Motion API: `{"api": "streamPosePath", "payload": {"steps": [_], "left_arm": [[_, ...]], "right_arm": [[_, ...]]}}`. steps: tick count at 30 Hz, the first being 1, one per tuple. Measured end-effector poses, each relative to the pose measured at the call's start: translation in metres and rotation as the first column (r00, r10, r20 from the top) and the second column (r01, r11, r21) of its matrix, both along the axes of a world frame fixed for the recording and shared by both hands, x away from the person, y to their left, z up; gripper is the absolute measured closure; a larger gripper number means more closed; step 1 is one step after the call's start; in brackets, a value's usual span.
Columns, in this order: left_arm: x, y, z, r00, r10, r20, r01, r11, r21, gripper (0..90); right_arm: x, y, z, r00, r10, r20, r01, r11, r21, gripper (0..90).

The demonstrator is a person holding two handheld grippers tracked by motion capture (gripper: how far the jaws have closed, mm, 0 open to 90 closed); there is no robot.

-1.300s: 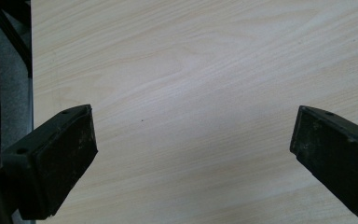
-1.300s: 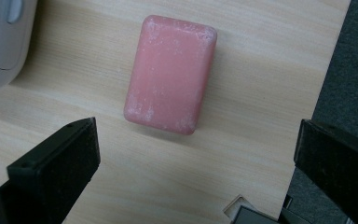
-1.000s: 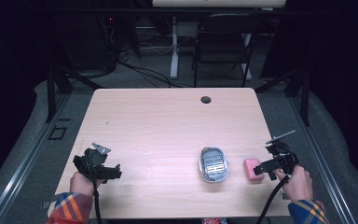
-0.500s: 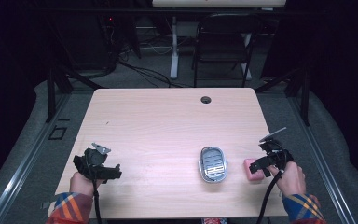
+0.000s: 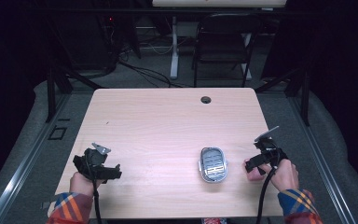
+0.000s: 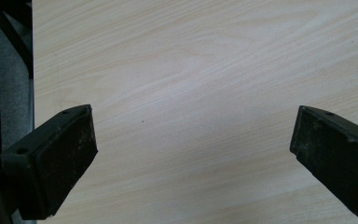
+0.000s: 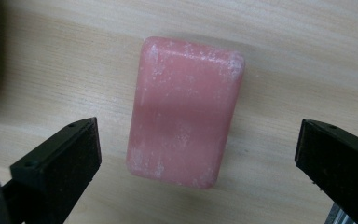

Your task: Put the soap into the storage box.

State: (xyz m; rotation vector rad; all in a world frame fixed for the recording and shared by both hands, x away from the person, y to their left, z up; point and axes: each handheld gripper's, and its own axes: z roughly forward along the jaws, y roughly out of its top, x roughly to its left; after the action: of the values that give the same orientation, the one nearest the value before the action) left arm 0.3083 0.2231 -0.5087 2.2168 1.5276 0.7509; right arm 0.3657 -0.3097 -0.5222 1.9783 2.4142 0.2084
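in the high view, the left gripper point(image 5: 103, 169) sits at the lower left of the frame, held in the person's left hand point(image 5: 81, 183) over the near edge of the wooden table point(image 5: 168, 126). in the left gripper view its jaws stand wide apart at the lower left and lower right of the frame, with bare wood grain between them.

right of centre in the high view, a grey soap dish point(image 5: 213, 164) lies flat on the table, with a ridged inner surface. further right, the right gripper point(image 5: 255, 163) is held in the person's right hand point(image 5: 284, 173) just beside the dish, pointing toward it.

in the right gripper view the pink soap bar point(image 7: 186, 111) lies flat on the wood in the middle of the frame, between the two jaws, which are spread wide and touch neither side of it. a pale edge of the dish shows at the far left of that frame.
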Motion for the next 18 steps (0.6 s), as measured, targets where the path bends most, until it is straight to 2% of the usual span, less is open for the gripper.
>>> {"api": "streamPosePath", "payload": {"steps": [4, 7, 8, 9, 10, 11, 13, 17, 18], "left_arm": [[0.0, 0.0, 0.0, 1.0, 0.0, 0.0, 0.0, 1.0, 0.0, 0.2], [0.0, 0.0, 0.0, 1.0, 0.0, 0.0, 0.0, 1.0, 0.0, 0.2], [0.0, 0.0, 0.0, 1.0, 0.0, 0.0, 0.0, 1.0, 0.0, 0.2], [0.0, 0.0, 0.0, 1.0, 0.0, 0.0, 0.0, 1.0, 0.0, 0.2], [0.0, 0.0, 0.0, 1.0, -0.001, 0.0, 0.001, 1.0, 0.001, 0.2], [0.0, 0.0, 0.0, 1.0, -0.001, 0.0, 0.001, 1.0, 0.001, 0.2], [0.0, 0.0, 0.0, 1.0, 0.0, 0.001, 0.0, 1.0, 0.001, 0.2], [0.0, 0.0, 0.0, 1.0, 0.0, 0.0, 0.0, 1.0, 0.0, 0.2], [0.0, 0.0, 0.0, 1.0, 0.0, 0.0, 0.0, 1.0, 0.0, 0.2]], "right_arm": [[0.002, 0.002, -0.003, 1.0, -0.002, -0.009, 0.002, 1.0, -0.003, 0.0], [0.003, 0.003, -0.005, 0.9999, -0.016, 0.001, 0.016, 1.0, -0.001, 0.0], [0.004, 0.003, -0.004, 0.9998, 0.002, -0.022, -0.002, 1.0, -0.015, 0.0], [0.005, 0.005, -0.007, 0.9998, -0.021, 0.002, 0.021, 1.0, 0.003, 0.0], [0.006, 0.004, -0.005, 0.9997, 0.002, -0.025, -0.002, 1.0, -0.015, 0.0], [0.006, 0.004, -0.005, 0.9997, 0.002, -0.025, -0.002, 1.0, -0.015, 0.0], [0.007, 0.007, -0.008, 0.9998, -0.019, -0.008, 0.019, 1.0, -0.002, 4.1], [0.01, 0.009, -0.01, 0.9997, -0.003, -0.025, 0.002, 1.0, -0.019, 8.7], [0.01, 0.011, -0.011, 0.9998, -0.013, -0.018, 0.012, 1.0, -0.016, 9.5]]}}
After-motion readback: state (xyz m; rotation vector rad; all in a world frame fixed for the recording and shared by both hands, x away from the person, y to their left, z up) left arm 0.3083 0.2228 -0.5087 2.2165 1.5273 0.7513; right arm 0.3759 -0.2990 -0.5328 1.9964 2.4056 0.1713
